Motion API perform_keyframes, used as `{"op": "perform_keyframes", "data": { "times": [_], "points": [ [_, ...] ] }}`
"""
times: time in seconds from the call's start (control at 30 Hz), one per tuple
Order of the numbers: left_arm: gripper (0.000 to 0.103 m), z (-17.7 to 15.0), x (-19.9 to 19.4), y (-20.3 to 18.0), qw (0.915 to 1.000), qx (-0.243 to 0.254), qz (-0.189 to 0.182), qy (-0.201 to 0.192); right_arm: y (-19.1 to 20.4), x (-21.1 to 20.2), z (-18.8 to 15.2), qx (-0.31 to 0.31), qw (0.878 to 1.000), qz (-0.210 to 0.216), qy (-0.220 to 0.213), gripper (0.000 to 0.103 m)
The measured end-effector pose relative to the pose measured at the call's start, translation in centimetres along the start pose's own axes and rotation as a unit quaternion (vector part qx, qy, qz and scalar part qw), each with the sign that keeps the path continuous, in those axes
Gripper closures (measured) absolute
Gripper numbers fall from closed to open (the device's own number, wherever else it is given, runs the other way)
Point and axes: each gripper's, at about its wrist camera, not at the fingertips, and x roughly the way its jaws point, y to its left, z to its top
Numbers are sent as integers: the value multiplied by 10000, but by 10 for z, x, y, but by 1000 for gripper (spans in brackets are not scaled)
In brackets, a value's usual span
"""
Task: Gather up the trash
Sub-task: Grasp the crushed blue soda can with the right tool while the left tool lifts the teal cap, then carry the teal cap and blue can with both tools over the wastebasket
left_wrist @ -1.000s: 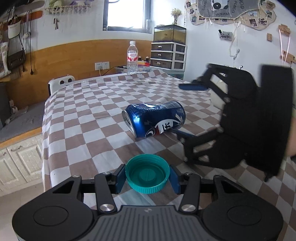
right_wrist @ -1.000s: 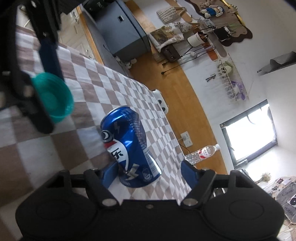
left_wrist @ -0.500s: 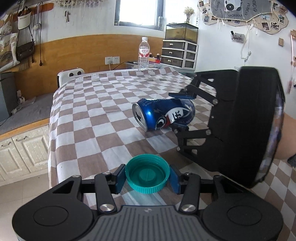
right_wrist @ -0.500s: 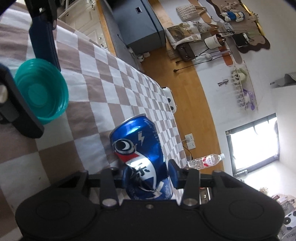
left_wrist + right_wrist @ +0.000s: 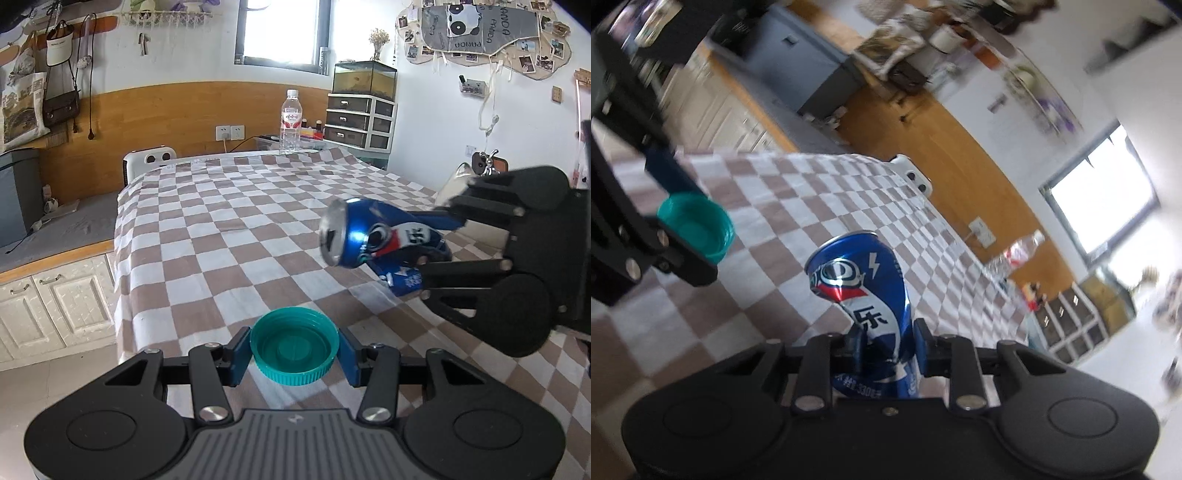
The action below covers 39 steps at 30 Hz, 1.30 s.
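Observation:
A teal plastic lid (image 5: 294,346) sits between the blue pads of my left gripper (image 5: 294,354), which is shut on it just above the checkered tablecloth (image 5: 207,236). To its right a dented blue soda can (image 5: 376,245) hangs clear of the cloth, squeezed by my right gripper (image 5: 434,245). In the right wrist view the can (image 5: 864,291) stands out forward from the right gripper (image 5: 886,341), its waist crushed between the pads. The lid (image 5: 696,227) and the left gripper (image 5: 670,218) show at the left there.
A clear water bottle (image 5: 291,127) stands at the table's far end by a set of grey drawers (image 5: 360,123). A white device (image 5: 149,160) sits at the far left corner. The table edge drops to white cabinets (image 5: 51,299) on the left.
The right gripper closed on the can, denting it, and lifted it off the cloth while rolling. The left gripper kept hold of the teal lid and shifted a little.

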Motion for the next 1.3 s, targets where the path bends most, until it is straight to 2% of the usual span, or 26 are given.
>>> {"op": "perform_keyframes", "data": {
  "times": [0.27,0.5,0.67,0.93,1.13,1.3],
  "points": [
    [53,-5,-42,-3,9997,-27,-23,-235,-8,-42,-4,1243,9922,132,18,76],
    [53,-8,-77,-8,9990,8,-28,-444,-9,-78,-10,2208,9752,180,6,77],
    [53,-11,-95,-8,9984,-16,-12,-559,-10,-103,-14,2871,9576,252,-71,77],
    [53,-16,-113,-5,9978,-97,63,-651,-2,-134,-18,3603,9313,488,-236,77],
    [53,-18,-122,6,9972,-216,118,-713,3,-145,-13,3848,9206,525,-400,76],
    [53,-24,-131,25,9962,-358,210,-759,14,-143,-5,3925,9169,575,-445,76]
  ]
}}
